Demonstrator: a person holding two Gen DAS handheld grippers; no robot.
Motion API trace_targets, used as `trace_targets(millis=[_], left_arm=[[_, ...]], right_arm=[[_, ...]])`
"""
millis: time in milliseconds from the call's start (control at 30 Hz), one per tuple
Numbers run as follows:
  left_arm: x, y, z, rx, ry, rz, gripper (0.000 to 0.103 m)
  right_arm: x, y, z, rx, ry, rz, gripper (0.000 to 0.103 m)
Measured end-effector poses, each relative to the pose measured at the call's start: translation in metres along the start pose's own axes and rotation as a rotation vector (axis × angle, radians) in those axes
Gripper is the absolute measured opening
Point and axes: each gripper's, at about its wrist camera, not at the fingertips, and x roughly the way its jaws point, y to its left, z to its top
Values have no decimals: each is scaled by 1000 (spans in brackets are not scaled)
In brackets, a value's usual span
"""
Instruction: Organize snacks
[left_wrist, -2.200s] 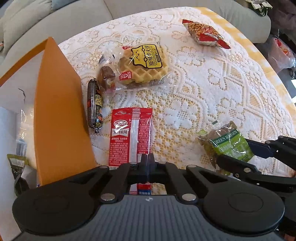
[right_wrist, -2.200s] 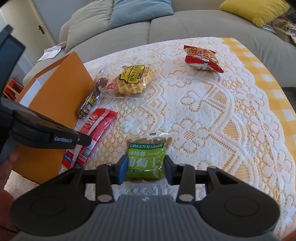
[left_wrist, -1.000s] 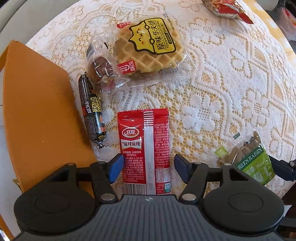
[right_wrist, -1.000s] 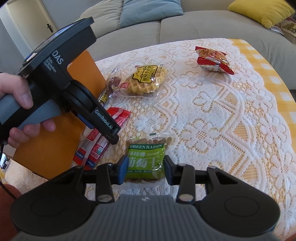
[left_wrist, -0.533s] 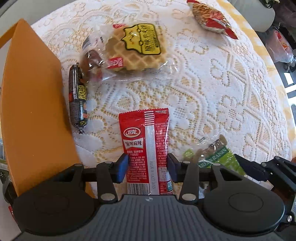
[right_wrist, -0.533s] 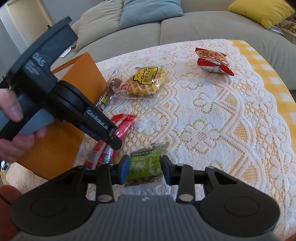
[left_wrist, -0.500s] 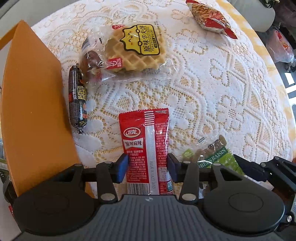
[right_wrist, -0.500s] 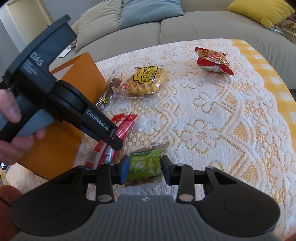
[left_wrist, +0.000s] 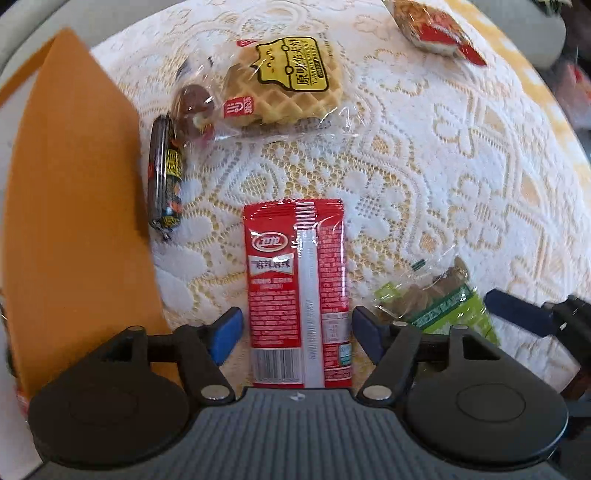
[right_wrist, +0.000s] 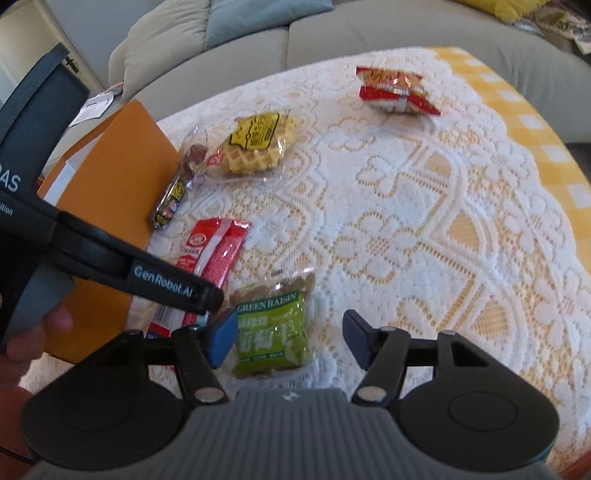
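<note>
A white lace tablecloth (right_wrist: 424, 206) covers the table in front of a grey sofa (right_wrist: 332, 33), with an orange box (left_wrist: 74, 206) at nine o'clock. The left gripper (left_wrist: 297, 332) has its jaws spread wide on either side of the red snack packet (left_wrist: 297, 280), both pads clear of it. At its three o'clock, the right gripper (right_wrist: 288, 341) is likewise wide open around the green raisin packet (right_wrist: 273, 328), gripping nothing, while the waffle pack (left_wrist: 288, 77) lies at twelve o'clock.
</note>
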Motion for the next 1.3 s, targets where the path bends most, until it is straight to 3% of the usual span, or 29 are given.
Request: trace_targets(millis=[300,467,500,533,633,833,1100,1300], left_arm=[[-4,3,-23,-38,-74,-14,72],[-12,-6,-36,-80,-114,-10,52],[-13,-5,-39,-89,-118,-15,49],[-13,-5,-41,-96,-123,-18,47],[-16,-3,-48,-117,-148,-35,42],[-47,8,-57,-167,-224,-77,39],[-96,26,-70,-257,-341,-203,38],[-137,47,-84,-293,-378,-166,38]], right_arm=[[2,17,-8,-137,-4,-24,62],[5,29,-13,-236,-9,-58,66],[5,30,-15,-256,-12,-62,64],[6,32,-16,-276,-18,-70,52],[4,33,-17,-287,-23,-85,47],[-1,26,-14,-228,-33,-86,42],[-27,32,-9,-229,-126,-62,41],[-55,57,-4,-297,-218,-9,41]])
